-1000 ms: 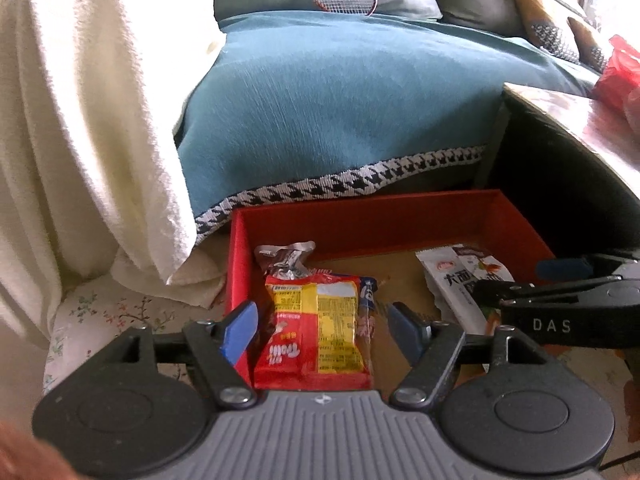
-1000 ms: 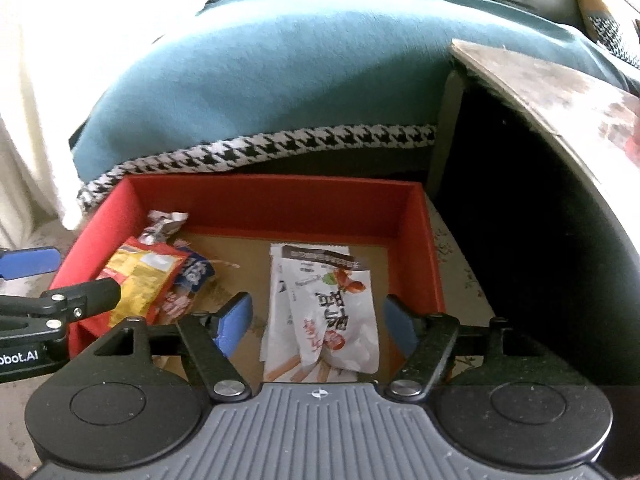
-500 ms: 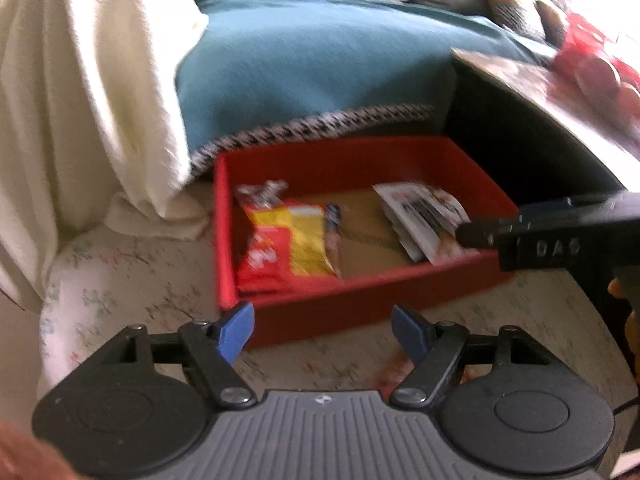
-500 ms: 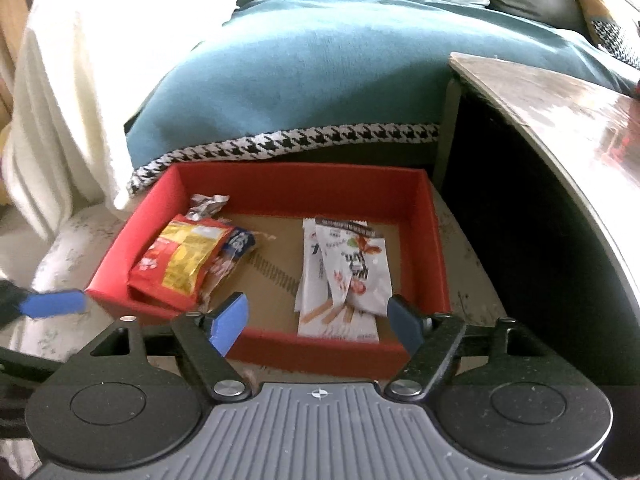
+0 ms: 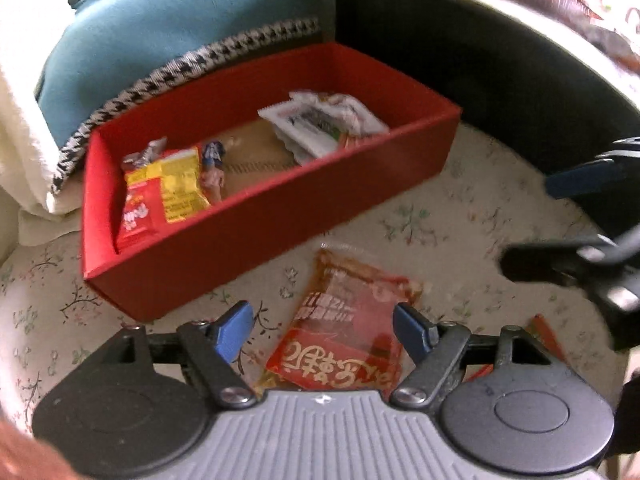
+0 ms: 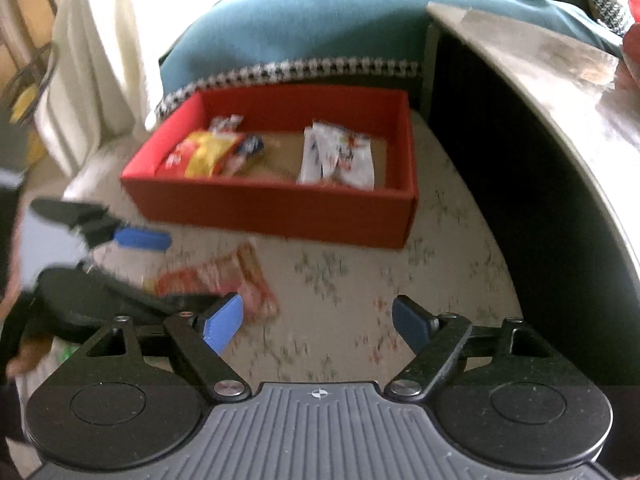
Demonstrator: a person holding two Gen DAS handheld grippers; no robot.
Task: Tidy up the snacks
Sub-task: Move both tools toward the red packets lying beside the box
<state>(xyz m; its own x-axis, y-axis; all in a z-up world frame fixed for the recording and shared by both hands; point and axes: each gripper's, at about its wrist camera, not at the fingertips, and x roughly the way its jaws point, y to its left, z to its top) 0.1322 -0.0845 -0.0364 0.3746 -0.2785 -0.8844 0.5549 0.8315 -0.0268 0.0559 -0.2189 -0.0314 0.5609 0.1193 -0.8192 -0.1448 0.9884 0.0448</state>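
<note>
A red box sits on a floral cushion and holds a red-and-yellow snack pack on its left and white packs on its right. The box also shows in the right wrist view. A red snack packet lies on the cushion in front of the box, between the open fingers of my left gripper. My right gripper is open and empty over bare cushion, to the right of that packet. The right gripper shows at the right of the left view.
A teal blanket with a houndstooth edge lies behind the box. A white towel hangs at the left. A dark table with a pale top stands at the right. Another orange pack edge lies right of the left gripper.
Both grippers have pulled back from the box toward the near cushion. The left gripper has tilted down, bringing the red packet on the cushion between its fingers.
</note>
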